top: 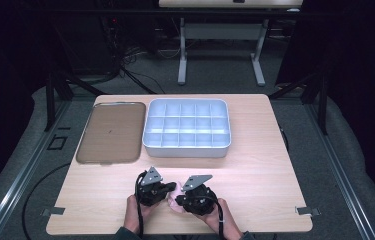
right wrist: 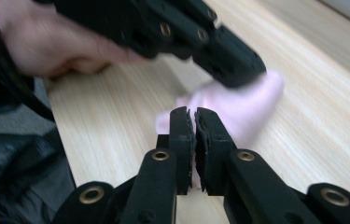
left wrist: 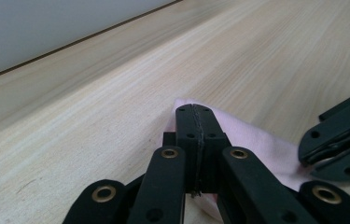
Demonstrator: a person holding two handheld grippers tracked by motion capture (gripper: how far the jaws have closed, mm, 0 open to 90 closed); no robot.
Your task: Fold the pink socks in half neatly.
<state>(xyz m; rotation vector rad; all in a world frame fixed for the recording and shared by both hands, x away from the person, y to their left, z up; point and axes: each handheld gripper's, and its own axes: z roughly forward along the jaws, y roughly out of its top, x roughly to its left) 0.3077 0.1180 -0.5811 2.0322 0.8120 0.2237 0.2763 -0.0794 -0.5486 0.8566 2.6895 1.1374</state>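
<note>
Two claws, one pink cloth

We see the left claw point(left wrist: 196, 116) and right claw point(right wrist: 195, 126) each clamped on the pink cloth point(top: 173, 200), which lies on the tabletop point(top: 255, 170) near its front edge, well apart from the compartment tray point(top: 187, 150).

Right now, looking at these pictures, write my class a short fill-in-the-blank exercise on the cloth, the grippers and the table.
1. Both grippers, left and right, are shut on a ____ cloth.
2. The box with many compartments is ____ of items.
3. The flat brown tray lies to the ____ of the box in the high view.
4. The cloth lies on a ____ table.

Missing words: pink; empty; left; wooden
</note>
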